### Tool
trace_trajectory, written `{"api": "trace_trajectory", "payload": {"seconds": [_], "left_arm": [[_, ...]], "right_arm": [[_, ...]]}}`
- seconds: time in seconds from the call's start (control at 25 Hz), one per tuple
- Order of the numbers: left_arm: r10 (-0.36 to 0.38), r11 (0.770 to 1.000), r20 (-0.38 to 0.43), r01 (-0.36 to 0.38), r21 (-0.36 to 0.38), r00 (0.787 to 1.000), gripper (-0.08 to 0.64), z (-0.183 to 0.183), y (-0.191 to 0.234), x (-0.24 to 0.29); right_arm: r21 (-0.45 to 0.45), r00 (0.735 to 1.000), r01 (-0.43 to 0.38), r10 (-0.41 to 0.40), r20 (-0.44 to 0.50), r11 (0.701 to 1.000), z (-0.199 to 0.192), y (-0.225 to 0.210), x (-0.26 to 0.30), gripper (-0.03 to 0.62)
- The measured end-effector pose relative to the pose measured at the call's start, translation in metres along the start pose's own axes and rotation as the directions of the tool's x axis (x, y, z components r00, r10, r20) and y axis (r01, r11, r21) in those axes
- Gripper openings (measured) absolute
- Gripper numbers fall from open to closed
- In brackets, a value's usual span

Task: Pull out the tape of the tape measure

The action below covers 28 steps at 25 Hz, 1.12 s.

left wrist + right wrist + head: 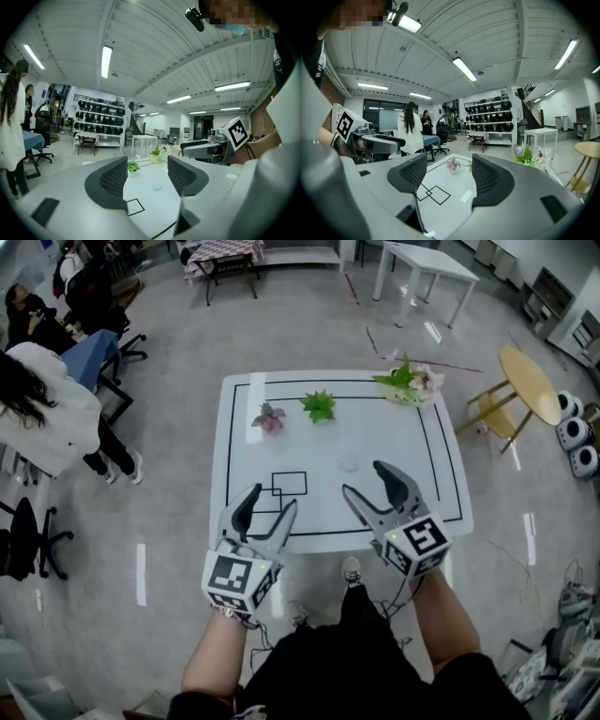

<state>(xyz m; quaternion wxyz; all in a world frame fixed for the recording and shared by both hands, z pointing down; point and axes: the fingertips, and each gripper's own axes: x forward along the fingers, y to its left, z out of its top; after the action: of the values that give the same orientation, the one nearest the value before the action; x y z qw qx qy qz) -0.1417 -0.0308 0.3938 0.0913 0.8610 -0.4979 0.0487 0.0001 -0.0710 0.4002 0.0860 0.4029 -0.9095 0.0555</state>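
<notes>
Big open lab hall: white table (384, 451) marked with black lines, wall shelves (100, 123) (dark gear), office chairs (28, 538), strip lights (106, 61).

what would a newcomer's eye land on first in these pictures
Two marker-cubed grippers, the left gripper and the right gripper, hang over the near edge of a white table, fingers apart and empty. Along its far side stand a pink plant, a green plant and a flower bowl. A small pale round thing lies mid-table.
</notes>
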Motion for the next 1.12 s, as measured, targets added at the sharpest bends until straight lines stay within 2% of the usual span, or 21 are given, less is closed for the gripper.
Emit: {"api": "trace_trajectory", "payload": {"seconds": [0.32, 0.6, 0.84, 1.12], "left_arm": [[0.075, 0.997, -0.023, -0.075, -0.025, 0.997, 0.253, 0.006, -0.005, 0.058], [0.142, 0.99, -0.013, -0.142, -0.025, 0.99, 0.253, 0.009, -0.003, 0.099], [0.201, 0.978, -0.033, -0.202, -0.049, 0.979, 0.253, 0.004, 0.001, 0.122], [0.268, 0.96, -0.056, -0.272, -0.067, 0.962, 0.253, -0.003, -0.004, 0.136]], "right_arm": [[-0.017, 0.994, -0.105, 0.104, -0.046, 0.994, -0.003, -0.058, 0.025, 0.291], [-0.024, 0.973, -0.209, 0.206, -0.102, 0.978, -0.025, -0.1, 0.05, 0.293], [-0.039, 0.942, -0.311, 0.302, -0.143, 0.95, -0.05, -0.113, 0.071, 0.302], [-0.039, 0.89, -0.425, 0.41, -0.198, 0.904, -0.077, -0.114, 0.081, 0.307]]}}
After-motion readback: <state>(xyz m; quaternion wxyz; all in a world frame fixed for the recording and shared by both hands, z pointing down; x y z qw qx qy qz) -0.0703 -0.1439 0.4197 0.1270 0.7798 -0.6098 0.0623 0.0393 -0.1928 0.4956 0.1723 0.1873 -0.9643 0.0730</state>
